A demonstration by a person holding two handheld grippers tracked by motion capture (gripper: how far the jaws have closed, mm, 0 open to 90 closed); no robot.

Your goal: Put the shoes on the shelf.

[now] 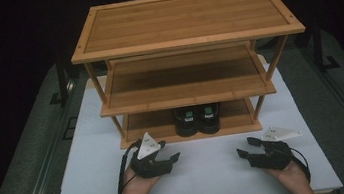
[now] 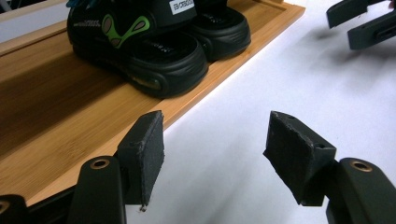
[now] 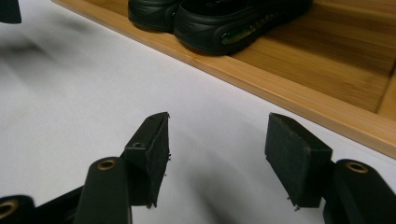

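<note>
The nearer black sandal on the wooden rack's bottom shelf carries two printed marks. At its 12 o'clock edge sits a white label, at 9 o'clock grey lettering along the side; both are too blurred to read.

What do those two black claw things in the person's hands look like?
Each gripper, the left and the right, is a chunky black tool with two flat jaws tipped by rough dark foam pads. Brass-coloured rivets sit on the jaws. A pale three-cornered plate rides on top, and a black cable trails back along the bare forearm.
</note>
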